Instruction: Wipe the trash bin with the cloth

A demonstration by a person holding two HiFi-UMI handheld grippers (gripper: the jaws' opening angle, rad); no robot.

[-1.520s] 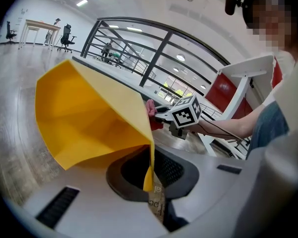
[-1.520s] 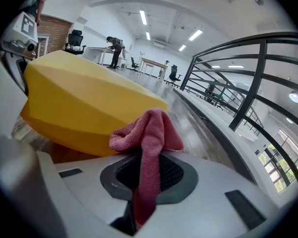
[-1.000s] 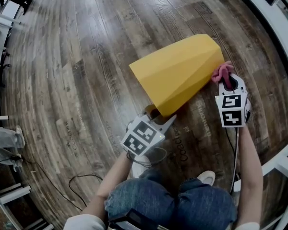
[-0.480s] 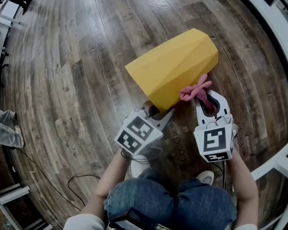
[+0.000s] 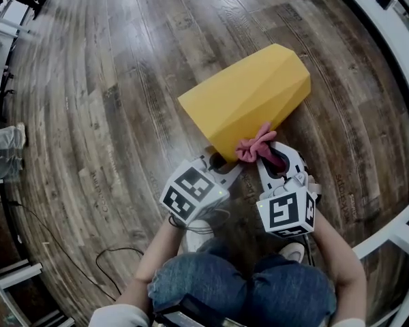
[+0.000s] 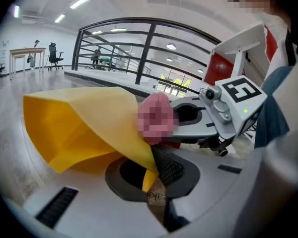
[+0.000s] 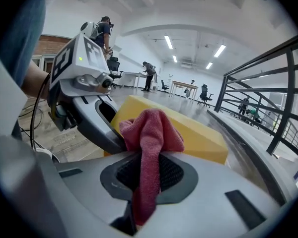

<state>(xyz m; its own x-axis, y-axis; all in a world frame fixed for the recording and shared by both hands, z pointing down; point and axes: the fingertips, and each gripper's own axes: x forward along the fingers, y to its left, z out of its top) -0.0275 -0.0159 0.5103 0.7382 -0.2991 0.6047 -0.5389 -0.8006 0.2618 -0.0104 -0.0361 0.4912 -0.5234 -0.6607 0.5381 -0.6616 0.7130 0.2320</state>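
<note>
On the floor (image 5: 109, 101): trash bin (image 5: 249, 97) pinned, cloth (image 5: 253, 148) at its edge

Trash bin lies on its side, mouth toward the person. Left gripper (image 5: 220, 162) jaws have just been closing and pinch the bin's rim wall, likely to steady it. Right gripper (image 5: 273, 157) clamped on the pink cloth, bunched end at the bin's near edge, poised to wipe

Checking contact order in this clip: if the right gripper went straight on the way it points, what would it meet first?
Most likely the yellow trash bin, near its open rim. The cloth held by the right gripper leads, so it would touch first; the gap is hard to judge.
</note>
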